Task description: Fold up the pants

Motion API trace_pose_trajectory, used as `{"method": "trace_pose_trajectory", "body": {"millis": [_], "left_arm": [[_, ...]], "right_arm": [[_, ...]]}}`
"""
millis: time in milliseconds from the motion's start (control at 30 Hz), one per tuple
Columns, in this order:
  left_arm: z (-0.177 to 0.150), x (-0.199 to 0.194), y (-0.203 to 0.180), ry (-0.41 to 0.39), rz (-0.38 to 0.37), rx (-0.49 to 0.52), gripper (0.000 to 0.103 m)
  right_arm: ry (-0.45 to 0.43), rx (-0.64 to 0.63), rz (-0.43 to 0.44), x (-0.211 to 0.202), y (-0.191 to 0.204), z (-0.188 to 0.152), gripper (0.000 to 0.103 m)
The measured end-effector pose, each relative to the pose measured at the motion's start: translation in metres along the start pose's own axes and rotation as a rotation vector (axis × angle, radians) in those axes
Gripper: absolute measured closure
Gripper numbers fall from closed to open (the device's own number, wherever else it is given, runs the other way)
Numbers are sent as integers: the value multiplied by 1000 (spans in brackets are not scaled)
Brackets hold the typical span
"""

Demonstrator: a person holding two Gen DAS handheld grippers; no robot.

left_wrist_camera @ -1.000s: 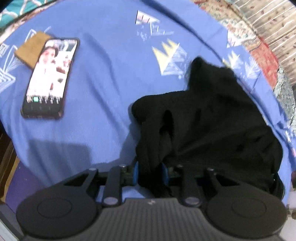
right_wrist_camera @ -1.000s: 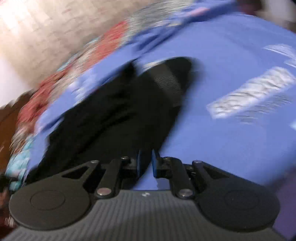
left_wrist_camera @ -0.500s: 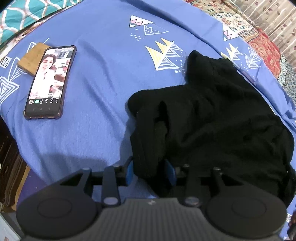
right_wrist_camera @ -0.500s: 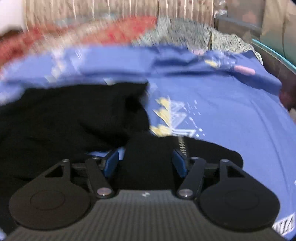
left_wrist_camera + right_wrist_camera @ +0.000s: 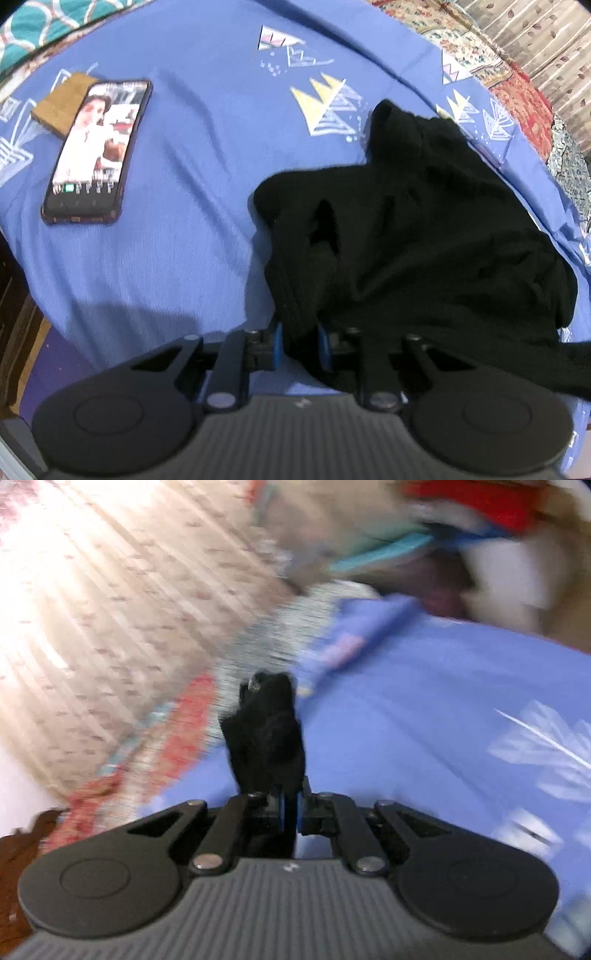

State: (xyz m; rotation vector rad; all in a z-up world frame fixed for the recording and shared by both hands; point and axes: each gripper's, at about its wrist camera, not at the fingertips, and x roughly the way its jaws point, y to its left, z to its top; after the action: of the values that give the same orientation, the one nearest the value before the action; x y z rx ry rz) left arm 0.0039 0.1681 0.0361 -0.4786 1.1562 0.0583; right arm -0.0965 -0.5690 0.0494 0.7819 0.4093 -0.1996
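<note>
Black pants (image 5: 424,229) lie crumpled on a blue patterned bedsheet (image 5: 192,236), right of centre in the left wrist view. My left gripper (image 5: 298,341) is shut on a fold of the pants at their near edge, the blue pads pinching the cloth. In the blurred right wrist view my right gripper (image 5: 290,812) is shut on another end of the pants (image 5: 266,738), which sticks up between the jaws above the sheet (image 5: 424,738).
A phone (image 5: 96,151) with a lit screen lies on the sheet at the left, partly over a brown wallet (image 5: 61,105). The bed edge drops off at the lower left. A red patterned cover (image 5: 524,96) and a curtain (image 5: 92,627) lie beyond the bed.
My left gripper has closed tighter on the pants fold. My right gripper was open around the cloth, has shut on it and swung away fast, lifting that end.
</note>
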Motion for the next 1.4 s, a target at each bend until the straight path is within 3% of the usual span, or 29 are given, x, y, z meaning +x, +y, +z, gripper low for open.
{"method": "trace_pose_trajectory", "body": {"millis": [100, 167, 267, 333, 467, 600, 700, 867, 933, 967, 1000, 1033, 1067, 1100, 1133, 1200, 1233, 1400], "left_arm": [[-3, 3, 2, 15, 18, 8, 86], [-4, 2, 2, 18, 17, 20, 81], [-4, -11, 5, 10, -2, 44, 75], [-3, -29, 13, -36, -44, 54, 73], [7, -61, 28, -171, -58, 38, 66], [43, -59, 10, -232, -24, 86, 60], [78, -35, -24, -275, -9, 170, 45], [132, 38, -89, -222, -29, 245, 37], [146, 70, -108, -194, -36, 261, 15], [151, 83, -116, -180, -39, 266, 13], [154, 98, -123, -157, -36, 274, 14], [155, 112, -127, -136, -25, 273, 23], [157, 125, -135, -116, -12, 271, 45], [156, 136, -140, -94, 5, 269, 56], [153, 142, -144, -88, 22, 269, 62], [148, 139, -150, -125, 47, 290, 75], [145, 130, -150, -145, 29, 304, 85], [149, 64, -106, -262, -53, 188, 87]], "right_arm": [[65, 91, -153, -11, -48, -31, 85], [57, 153, -336, -24, -70, -46, 69], [-58, 314, -385, -44, -88, -45, 67], [-113, 230, -420, -47, -72, -32, 67], [-163, 34, -308, -28, -14, -13, 66], [-31, -42, -97, 33, 39, -11, 64], [85, -58, 7, 85, 64, -22, 64], [256, -94, -18, 165, 82, -46, 65], [295, -88, -3, 178, 88, -50, 64], [314, -96, 1, 192, 91, -50, 64], [332, -109, 6, 203, 96, -52, 64], [353, -125, 11, 206, 100, -52, 64], [384, -147, 14, 219, 104, -55, 65], [422, -175, 16, 227, 110, -63, 69], [448, -207, 15, 227, 118, -74, 88], [428, -288, -25, 239, 134, -71, 92], [371, -296, -29, 227, 138, -66, 93], [-158, -283, -1, 121, 137, 9, 97]]}}
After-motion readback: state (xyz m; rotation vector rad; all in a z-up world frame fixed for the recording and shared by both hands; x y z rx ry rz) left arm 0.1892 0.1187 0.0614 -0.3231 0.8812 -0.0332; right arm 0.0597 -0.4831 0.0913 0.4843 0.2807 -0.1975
